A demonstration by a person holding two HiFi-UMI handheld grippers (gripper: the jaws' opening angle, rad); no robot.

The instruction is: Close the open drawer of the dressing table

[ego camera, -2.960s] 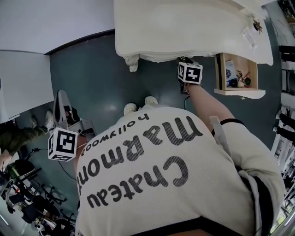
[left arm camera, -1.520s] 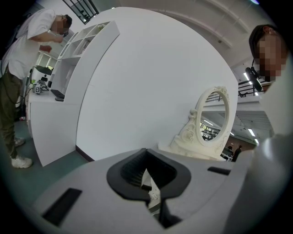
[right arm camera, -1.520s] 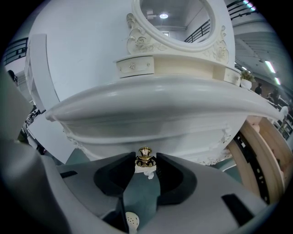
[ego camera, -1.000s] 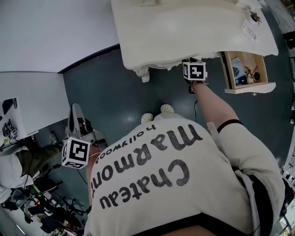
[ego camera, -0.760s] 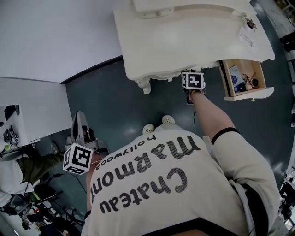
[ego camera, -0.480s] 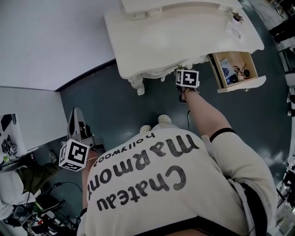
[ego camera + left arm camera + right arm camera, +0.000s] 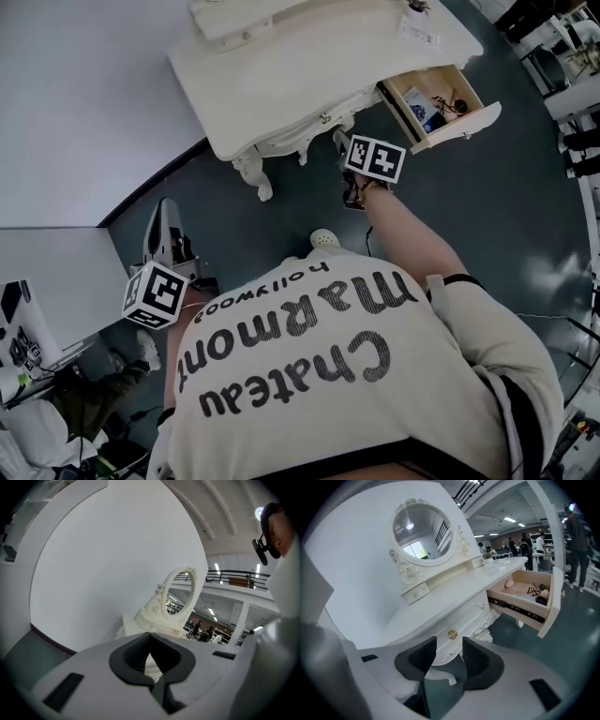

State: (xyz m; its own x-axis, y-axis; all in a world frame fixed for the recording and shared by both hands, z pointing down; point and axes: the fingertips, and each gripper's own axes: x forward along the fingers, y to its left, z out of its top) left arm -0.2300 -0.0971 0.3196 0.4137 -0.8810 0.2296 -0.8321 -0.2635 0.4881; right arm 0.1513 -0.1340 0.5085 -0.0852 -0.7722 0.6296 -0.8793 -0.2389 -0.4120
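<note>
**Drawer open, both grippers empty**

Head view: we see the drawer [image 7: 441, 105] pulled out at the right end of the bench [image 7: 309, 66]. The right gripper [image 7: 361, 155] hangs near the bench front, apart from the drawer.

Left gripper view: the left gripper [image 7: 150, 637] has its fingers [image 7: 126, 658] closed together, holding nothing.

Right gripper view: the fingers stand parted, just narrowed slightly, with nothing between them.
</note>
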